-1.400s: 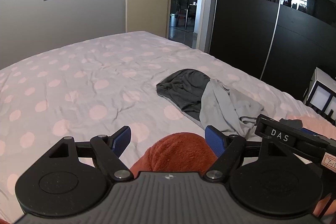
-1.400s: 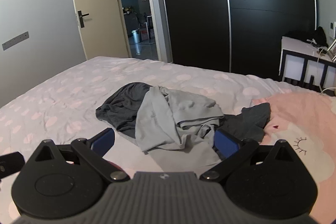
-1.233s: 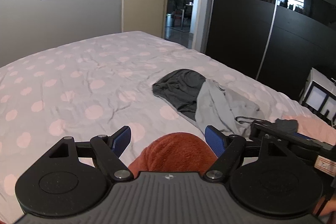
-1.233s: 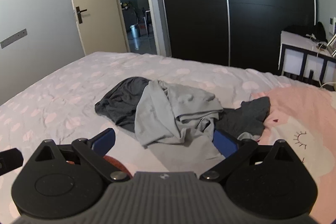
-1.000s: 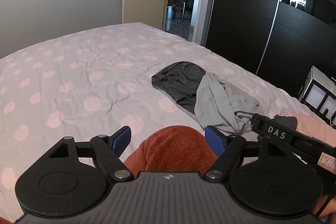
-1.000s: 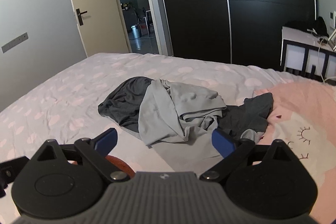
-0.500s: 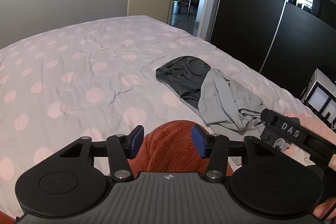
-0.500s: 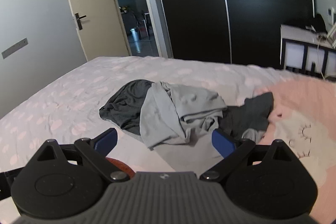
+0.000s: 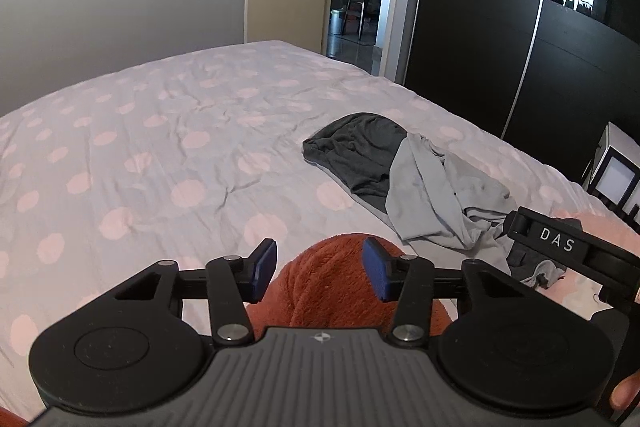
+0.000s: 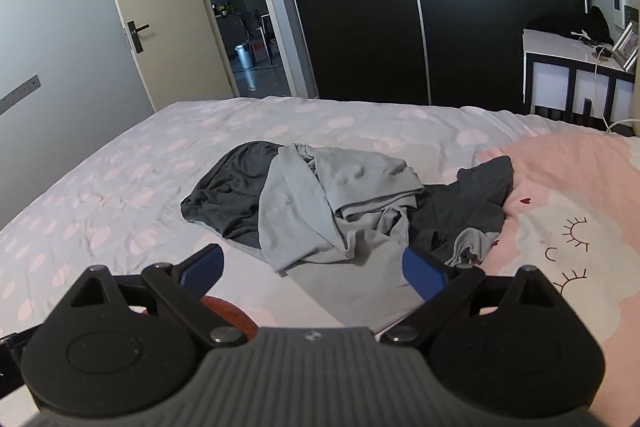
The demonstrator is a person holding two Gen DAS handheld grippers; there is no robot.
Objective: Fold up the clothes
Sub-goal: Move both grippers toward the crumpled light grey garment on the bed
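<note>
A: Left gripper (image 9: 319, 269)?
B: Fingers (image 9: 263, 270) are seen partly drawn in, one on each side of the rust-red fleece garment (image 9: 326, 287). A gap shows at the left pad; whether the fleece is pinched cannot be told.

A: Right gripper (image 10: 314, 269)?
B: Fingers (image 10: 424, 273) are spread wide, nothing held. It is hovering over the near edge of the light grey garment (image 10: 332, 203).

A: Where is the clothing?
B: A pile is seen mid-bed (image 9: 160, 155): the light grey garment is draped over a dark grey garment (image 10: 228, 195), and another dark piece (image 10: 468, 203) lies to the right, touching the pink pillow (image 10: 568, 211). The fleece is nearest the left gripper, apart from the pile.

A: Background?
B: A polka-dot sheet is noted on the bed, plus a black wardrobe (image 10: 400, 7), an open cream door (image 10: 144, 7), and a white side table (image 10: 572, 75).
</note>
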